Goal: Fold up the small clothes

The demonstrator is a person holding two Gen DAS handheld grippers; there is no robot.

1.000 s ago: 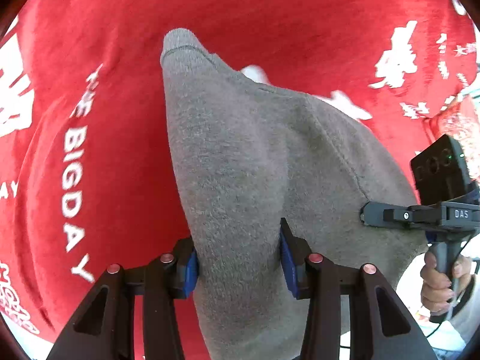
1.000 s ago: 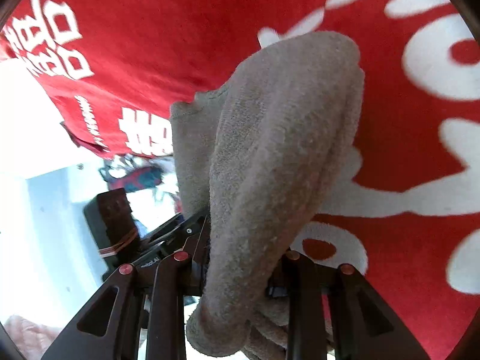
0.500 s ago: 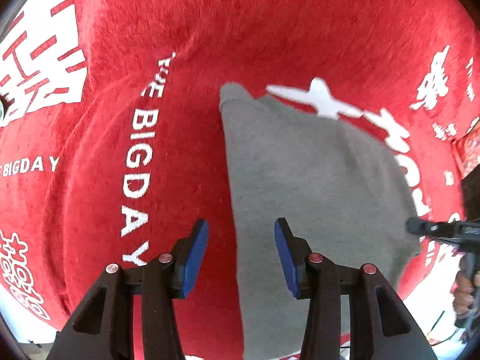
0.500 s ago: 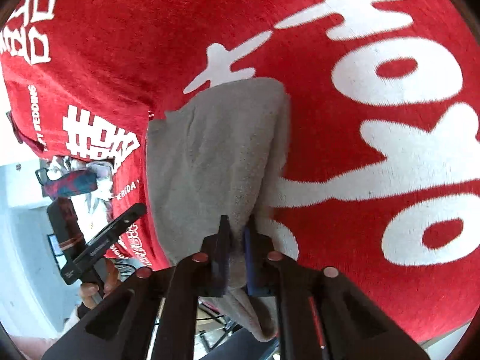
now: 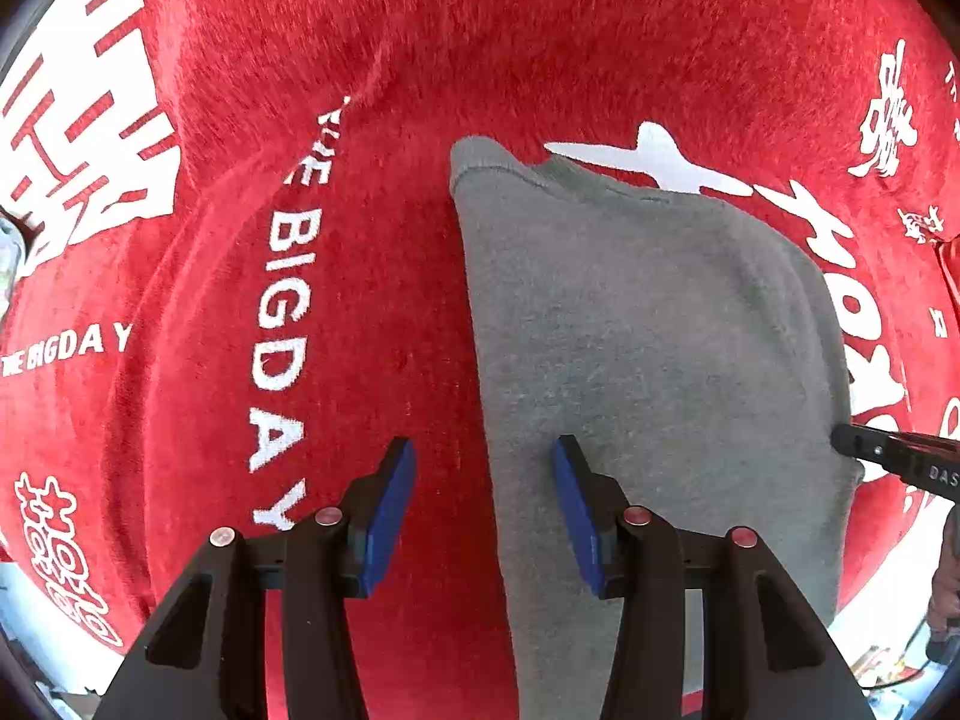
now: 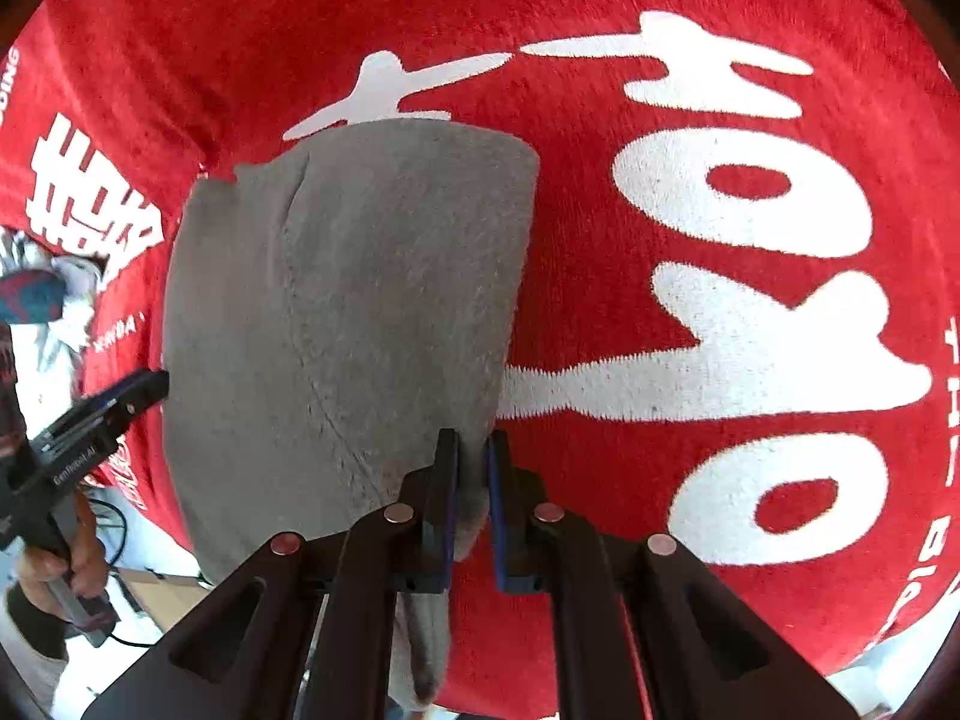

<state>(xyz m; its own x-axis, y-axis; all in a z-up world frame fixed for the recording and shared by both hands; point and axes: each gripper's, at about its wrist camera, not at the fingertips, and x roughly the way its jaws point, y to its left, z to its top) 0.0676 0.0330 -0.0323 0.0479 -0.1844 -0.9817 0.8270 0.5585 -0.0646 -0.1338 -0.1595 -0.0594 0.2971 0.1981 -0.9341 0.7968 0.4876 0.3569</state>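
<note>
Flat on the red plush cloth with white lettering (image 5: 384, 312) lies the grey fleece garment (image 5: 648, 348), folded. Right gripper (image 6: 473, 480) pinches its near edge; left gripper (image 5: 485, 498) hangs parted, empty, straddling its left edge.

One grey garment (image 5: 648, 360), folded, on one red cloth with white lettering (image 5: 372, 60); two grippers, left gripper (image 5: 485, 495) and right gripper (image 6: 473, 489), each with two blue-padded fingers (image 5: 390, 501); one hand (image 6: 72, 558) on a gripper handle at the left edge of the right wrist view
</note>
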